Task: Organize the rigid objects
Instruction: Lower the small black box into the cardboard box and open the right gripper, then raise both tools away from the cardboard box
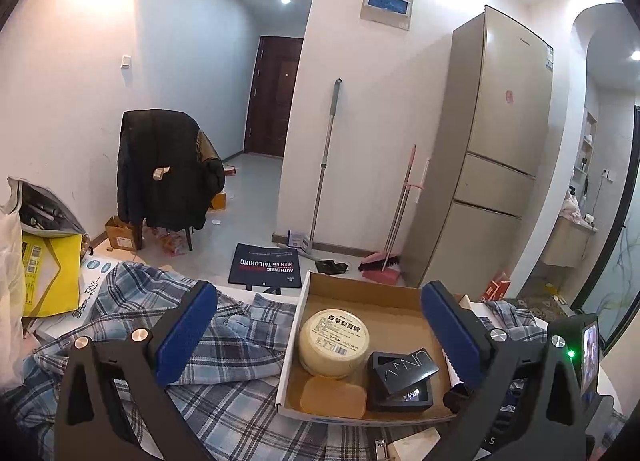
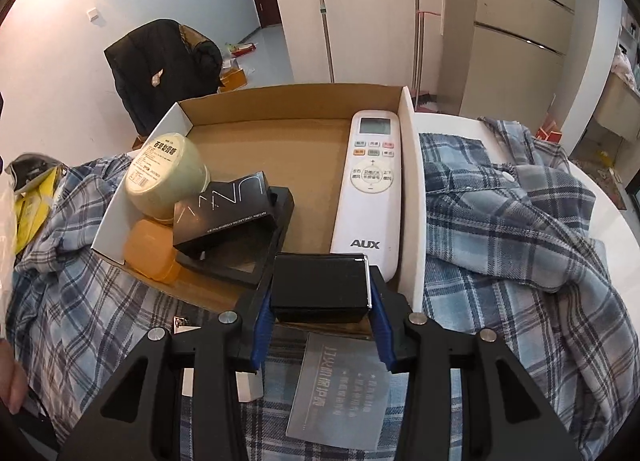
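Observation:
A shallow cardboard box (image 2: 280,141) (image 1: 384,297) lies on a plaid shirt. It holds a cream round tub (image 2: 164,177) (image 1: 334,341), an orange case (image 2: 150,249) (image 1: 334,397), a black UNNY carton (image 2: 224,209) (image 1: 404,371) on a black tray, and a white AUX remote (image 2: 370,185). My right gripper (image 2: 320,297) is shut on a small black box (image 2: 320,285) at the cardboard box's near edge. My left gripper (image 1: 316,337) is open and empty, above the shirt and the box's left side.
The blue plaid shirt (image 2: 500,221) covers a white table (image 2: 612,221). A grey card (image 2: 340,385) lies on the shirt under my right gripper. A yellow bag (image 1: 48,277) sits at the left. A jacket-draped chair (image 1: 168,169), mop, broom and fridge (image 1: 488,165) stand beyond.

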